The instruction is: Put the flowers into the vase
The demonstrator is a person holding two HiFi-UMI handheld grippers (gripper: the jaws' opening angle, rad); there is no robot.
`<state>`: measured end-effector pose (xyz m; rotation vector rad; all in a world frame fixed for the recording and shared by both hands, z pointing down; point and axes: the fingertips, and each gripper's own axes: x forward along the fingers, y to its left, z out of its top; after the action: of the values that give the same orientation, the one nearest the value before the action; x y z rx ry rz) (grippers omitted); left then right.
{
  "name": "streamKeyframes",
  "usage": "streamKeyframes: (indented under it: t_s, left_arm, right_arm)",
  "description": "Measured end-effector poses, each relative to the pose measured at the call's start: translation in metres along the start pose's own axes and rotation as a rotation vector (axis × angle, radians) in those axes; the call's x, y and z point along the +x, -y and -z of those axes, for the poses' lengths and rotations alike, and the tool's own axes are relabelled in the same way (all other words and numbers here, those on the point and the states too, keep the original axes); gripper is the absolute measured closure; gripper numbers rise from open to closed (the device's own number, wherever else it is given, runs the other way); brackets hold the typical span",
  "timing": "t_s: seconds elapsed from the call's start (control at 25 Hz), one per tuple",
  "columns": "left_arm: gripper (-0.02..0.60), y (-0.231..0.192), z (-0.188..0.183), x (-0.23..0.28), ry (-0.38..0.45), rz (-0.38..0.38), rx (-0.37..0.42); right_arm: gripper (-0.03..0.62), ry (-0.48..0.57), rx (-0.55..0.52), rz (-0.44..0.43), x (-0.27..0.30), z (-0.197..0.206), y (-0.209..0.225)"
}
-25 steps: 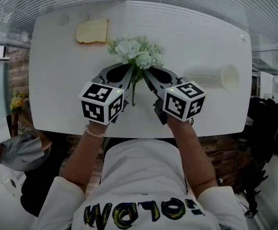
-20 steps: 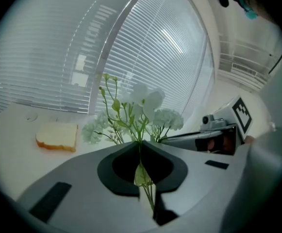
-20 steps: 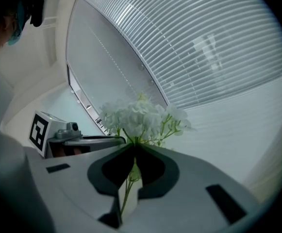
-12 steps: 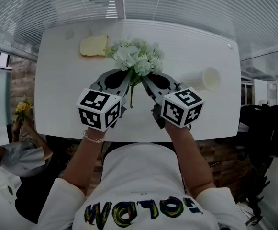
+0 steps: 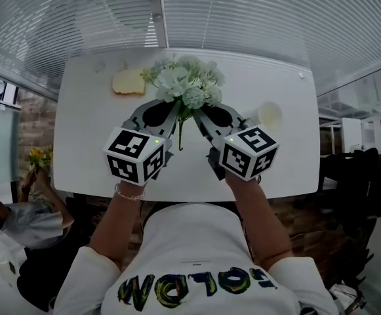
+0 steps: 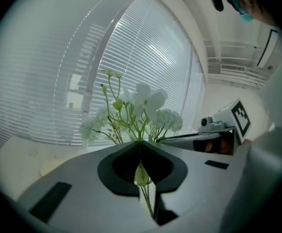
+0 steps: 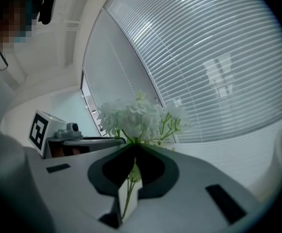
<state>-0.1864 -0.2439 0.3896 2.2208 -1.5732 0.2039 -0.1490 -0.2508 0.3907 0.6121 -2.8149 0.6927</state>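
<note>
A bunch of white flowers [image 5: 184,84] with green stems hangs above the white table [image 5: 85,143], held from both sides. My left gripper [image 5: 175,107] is shut on the stems from the left, and my right gripper [image 5: 197,109] is shut on them from the right. In the left gripper view the stems pass between the closed jaws [image 6: 140,145], with the blooms [image 6: 143,103] above. The right gripper view shows the same grip [image 7: 134,148] under the blooms [image 7: 137,116]. The white vase [image 5: 267,115] stands on the table to the right, apart from both grippers.
A pale yellow flat piece [image 5: 128,82] lies at the table's far left. Window blinds [image 5: 242,18] run behind the table. At the lower left a person holds yellow flowers [image 5: 39,156].
Both grippers have risen together with the bunch of flowers, lifting it off the table. The table and vase now look smaller and farther below.
</note>
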Motion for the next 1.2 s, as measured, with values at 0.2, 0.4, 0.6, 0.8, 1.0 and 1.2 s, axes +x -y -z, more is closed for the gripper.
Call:
streamKeyframes:
  t_s: [0.2,0.4,0.6,0.8,1.0,1.2]
  left_arm:
    - [0.561,0.010,-0.031,-0.008,0.050,-0.004,0.027]
    - [0.561,0.018,-0.054,-0.023,0.096,-0.005,0.054]
    - [0.561,0.027,-0.070,-0.034,0.152,-0.009,0.071]
    - [0.561,0.035,-0.085,-0.040,0.193,0.002,0.081]
    - [0.561,0.052,-0.106,-0.032,0.235,0.024,0.102]
    - [0.561,0.075,-0.108,-0.021,0.271,0.045,0.131]
  right_arm:
    - [0.571,0.037,-0.045,-0.012,-0.011,-0.030,-0.010]
    - [0.571,0.070,-0.093,-0.021,-0.020,-0.051,-0.027]
    - [0.572,0.105,-0.136,-0.021,-0.030,-0.066,-0.038]
    - [0.572,0.135,-0.175,-0.012,-0.039,-0.080,-0.045]
    - [0.572,0.168,-0.222,0.014,-0.057,-0.098,-0.038]
    - [0.572,0.190,-0.280,0.047,-0.078,-0.102,-0.029]
